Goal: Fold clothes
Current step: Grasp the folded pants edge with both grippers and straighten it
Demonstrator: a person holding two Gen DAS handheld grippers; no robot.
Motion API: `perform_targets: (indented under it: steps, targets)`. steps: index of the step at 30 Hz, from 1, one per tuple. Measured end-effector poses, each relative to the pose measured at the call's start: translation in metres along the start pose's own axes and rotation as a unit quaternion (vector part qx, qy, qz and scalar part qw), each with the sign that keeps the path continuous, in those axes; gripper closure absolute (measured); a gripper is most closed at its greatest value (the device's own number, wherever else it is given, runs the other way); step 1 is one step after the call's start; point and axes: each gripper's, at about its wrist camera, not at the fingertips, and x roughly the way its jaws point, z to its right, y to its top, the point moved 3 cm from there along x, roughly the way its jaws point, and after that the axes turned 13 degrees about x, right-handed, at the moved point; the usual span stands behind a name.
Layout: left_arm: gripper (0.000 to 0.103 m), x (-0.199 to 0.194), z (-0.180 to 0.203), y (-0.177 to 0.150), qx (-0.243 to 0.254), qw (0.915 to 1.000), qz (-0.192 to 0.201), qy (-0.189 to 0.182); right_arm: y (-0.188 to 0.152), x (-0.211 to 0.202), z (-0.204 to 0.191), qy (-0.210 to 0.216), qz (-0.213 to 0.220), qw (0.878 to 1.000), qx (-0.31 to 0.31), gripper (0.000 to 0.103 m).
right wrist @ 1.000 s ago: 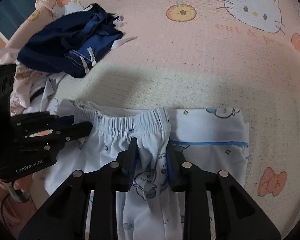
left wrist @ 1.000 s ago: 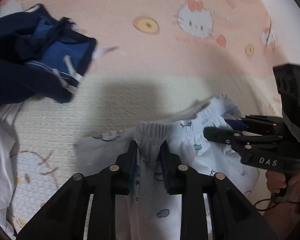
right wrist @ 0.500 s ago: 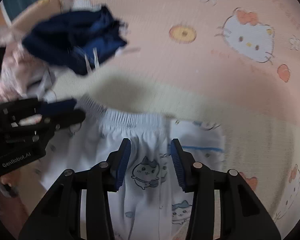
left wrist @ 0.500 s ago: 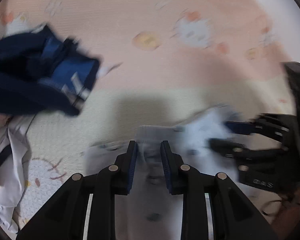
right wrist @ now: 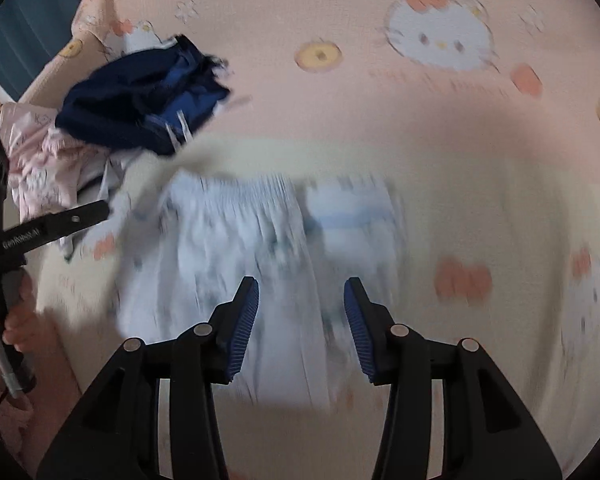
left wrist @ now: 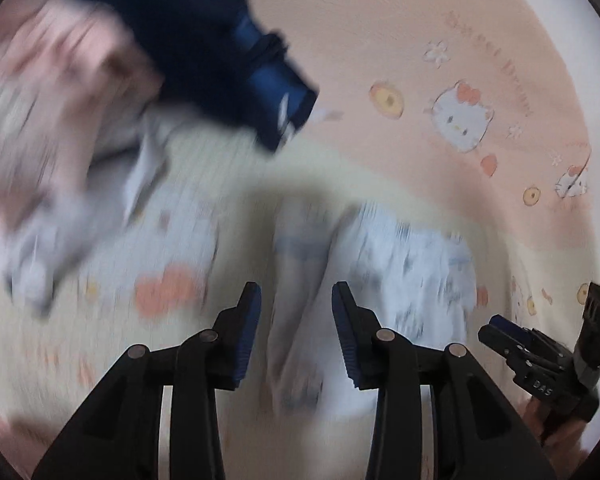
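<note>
Here both grippers hang over the pale blue printed trousers (right wrist: 236, 240) with nothing held: left gripper (left wrist: 296, 332) has its fingers spread, cloth visible in the gap but not pinched; right gripper (right wrist: 300, 324) likewise spread, pads clear of the fabric; the trousers lie flat on the bed cover (right wrist: 380, 120), elastic waistband away from the cameras, one part lying over another at the right side by the blue stripe — how many layers I cannot tell through the motion blur; a dark navy garment (right wrist: 140, 100) sits crumpled well beyond, on a heap of pink and white clothes (right wrist: 40, 168). Risks, as judged: any pinch taken now could catch only the top layer, so the layers slide apart and the piece skews; thin cloth with a gathered waistband bunches easily, and a grip off-centre would drag the trousers crooked; the soft cover may ruck with them; the left gripper, swinging nearest the heap, could snag a stray hem — tangling two garments; a blind grasp in this blur may close on nothing.
</note>
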Motion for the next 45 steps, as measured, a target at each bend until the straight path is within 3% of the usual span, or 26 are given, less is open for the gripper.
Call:
perform_targets:
  steps: [4, 8, 13, 16, 17, 20, 21, 25, 29, 31, 35, 39, 43, 45]
  targets:
    - [0.064, 0.007, 0.010, -0.038, 0.017, 0.9985, -0.045, 0.025, -0.035, 0.008, 0.019, -0.026, -0.016, 0.999, 0.022, 0.057]
    - [0.064, 0.014, 0.020, -0.063, 0.036, 0.9956, -0.079, 0.035, -0.047, 0.009, 0.015, -0.018, -0.015, 0.999, 0.022, 0.057]
    - [0.064, 0.011, 0.024, -0.065, 0.037, 0.9974, -0.050, 0.035, -0.050, 0.013, 0.004, -0.005, -0.005, 1.000, 0.000, 0.057]
    - [0.064, 0.018, 0.023, -0.058, 0.017, 0.9991, -0.038, 0.003, -0.052, 0.028, 0.006, -0.010, -0.015, 1.000, 0.000, 0.057]
    - [0.065, 0.021, 0.023, -0.058, 0.017, 0.9991, -0.039, 0.008, -0.051, 0.034, 0.007, -0.008, -0.021, 1.000, 0.004, 0.057]
    - [0.085, 0.023, 0.030, -0.061, 0.037, 0.9983, -0.040, 0.021, -0.051, 0.039, 0.010, 0.013, -0.031, 0.999, 0.009, 0.058]
    - [0.089, 0.023, 0.033, -0.062, 0.046, 0.9978, -0.040, 0.026, -0.052, 0.038, 0.008, 0.021, -0.033, 0.999, 0.004, 0.070]
    - [0.093, 0.016, 0.045, -0.059, 0.100, 0.9895, -0.020, 0.102, -0.055, 0.035, -0.005, 0.014, -0.024, 0.999, -0.034, 0.083]
    - [0.095, 0.011, 0.062, -0.057, 0.163, 0.9721, -0.007, 0.169, -0.061, 0.028, -0.021, -0.020, 0.000, 0.995, -0.098, 0.087]
    - [0.095, 0.010, 0.059, -0.062, 0.163, 0.9718, -0.018, 0.170, -0.065, 0.022, -0.026, -0.041, 0.014, 0.991, -0.128, 0.089]
    - [0.095, 0.019, 0.045, -0.064, 0.139, 0.9765, -0.042, 0.159, -0.067, 0.023, -0.014, -0.058, 0.007, 0.991, -0.116, 0.090]
    - [0.095, 0.022, 0.042, -0.067, 0.149, 0.9739, -0.046, 0.165, -0.070, 0.030, -0.011, -0.087, 0.007, 0.988, -0.129, 0.091]
    - [0.095, 0.014, 0.025, -0.065, 0.107, 0.9830, -0.041, 0.143, -0.064, 0.021, 0.001, -0.089, 0.008, 0.991, -0.099, 0.092]
    - [0.094, 0.004, 0.012, -0.063, 0.071, 0.9870, -0.029, 0.141, -0.057, 0.012, 0.020, -0.138, 0.025, 0.987, -0.075, 0.093]
